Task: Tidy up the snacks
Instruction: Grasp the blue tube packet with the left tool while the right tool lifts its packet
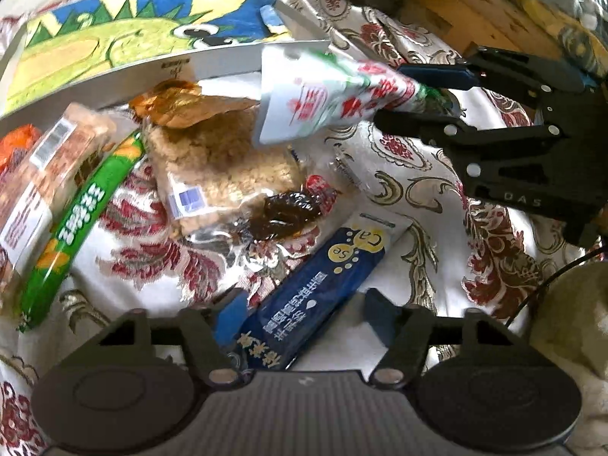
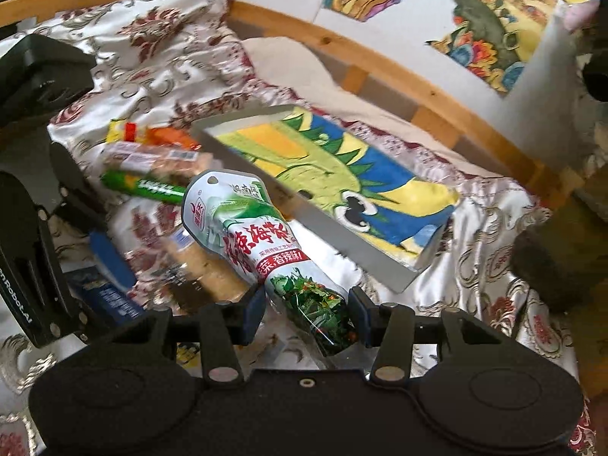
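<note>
Floral brocade cloth point(image 2: 159, 60) covering surface, wooden rail behind. White seaweed snack pouch point(image 2: 243, 235) being held up off cloth, lower end clamped in right gripper point(image 2: 307, 313), top tilting toward painted box point(image 2: 342, 190). Left gripper point(image 1: 304, 317) sitting partly closed around dark blue sachet point(image 1: 319, 285) lying on cloth; contact unclear. Puffed rice cake pack point(image 1: 220, 167), green stick pack point(image 1: 79, 220), pink bar pack point(image 1: 41, 174) lying just beside box.

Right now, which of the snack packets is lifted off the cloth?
The white seaweed pouch, held in the right claw. The blue packet and green stick lie on the cloth.
</note>
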`<state>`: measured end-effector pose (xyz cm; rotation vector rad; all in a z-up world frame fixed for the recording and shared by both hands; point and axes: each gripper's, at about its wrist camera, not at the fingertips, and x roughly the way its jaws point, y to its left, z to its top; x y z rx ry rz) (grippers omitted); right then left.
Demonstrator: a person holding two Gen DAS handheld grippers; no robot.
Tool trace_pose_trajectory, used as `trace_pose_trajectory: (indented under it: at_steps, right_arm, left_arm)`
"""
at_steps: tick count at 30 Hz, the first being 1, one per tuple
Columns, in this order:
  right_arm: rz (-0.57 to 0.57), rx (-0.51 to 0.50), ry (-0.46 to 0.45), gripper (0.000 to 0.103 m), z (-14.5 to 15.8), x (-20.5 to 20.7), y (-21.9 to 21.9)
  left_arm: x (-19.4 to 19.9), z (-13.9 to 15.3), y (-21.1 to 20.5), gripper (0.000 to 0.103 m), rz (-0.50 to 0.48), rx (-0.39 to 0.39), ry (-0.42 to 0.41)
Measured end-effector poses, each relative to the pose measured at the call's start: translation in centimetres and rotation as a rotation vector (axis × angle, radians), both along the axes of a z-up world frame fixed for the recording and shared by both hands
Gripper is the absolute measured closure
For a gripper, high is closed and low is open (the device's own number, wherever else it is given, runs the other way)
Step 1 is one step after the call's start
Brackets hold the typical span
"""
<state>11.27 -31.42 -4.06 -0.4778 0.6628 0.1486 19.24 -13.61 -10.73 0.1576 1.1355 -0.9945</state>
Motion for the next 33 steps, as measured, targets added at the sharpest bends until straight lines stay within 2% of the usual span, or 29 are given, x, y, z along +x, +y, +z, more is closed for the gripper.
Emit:
trace_pose_trajectory:
  at_steps: [4, 8, 12, 18, 25, 30, 33]
  right_arm:
    - [-0.016, -0.002, -0.012, 0.053, -0.1, 0.2, -0.2]
    - [-0.027, 0.003, -0.015, 0.053, -0.1, 0.3, -0.3]
    - [-0.06, -0.002, -0.039, 0.052, -0.2, 0.4, -0.7]
    - [-0.104, 0.005, -0.053, 0.052, -0.4, 0.7, -1.6]
    - [-0.109, -0.013, -0.064, 0.052, -0.4, 0.8, -1.5]
    - [-0.107, -0.022, -0.066, 0.052, -0.7, 0.9, -1.4]
    - [-0.1, -0.03, -0.073, 0.052, -0.7, 0.8, -1.2]
  left_arm:
    - [-0.2, -0.3, 0.1, 0.043, -0.003, 0.021, 0.009]
    - [-1.0, 0.0, -0.5, 0.051, -0.008, 0.066, -0.016]
    - [-1.2, 0.3, -0.6, 0.058, 0.064, 0.085, -0.019]
    - [-1.8, 1.5, 0.1, 0.068, 0.164, 0.072, 0.001]
    - [-3.9, 2.8, 1.2, 0.072, 0.281, 0.061, -0.015]
    - [-5.0, 4.4, 2.0, 0.08, 0.373, 0.026, -0.125]
    - [-5.0, 5.2, 2.2, 0.082, 0.413, 0.011, -0.168]
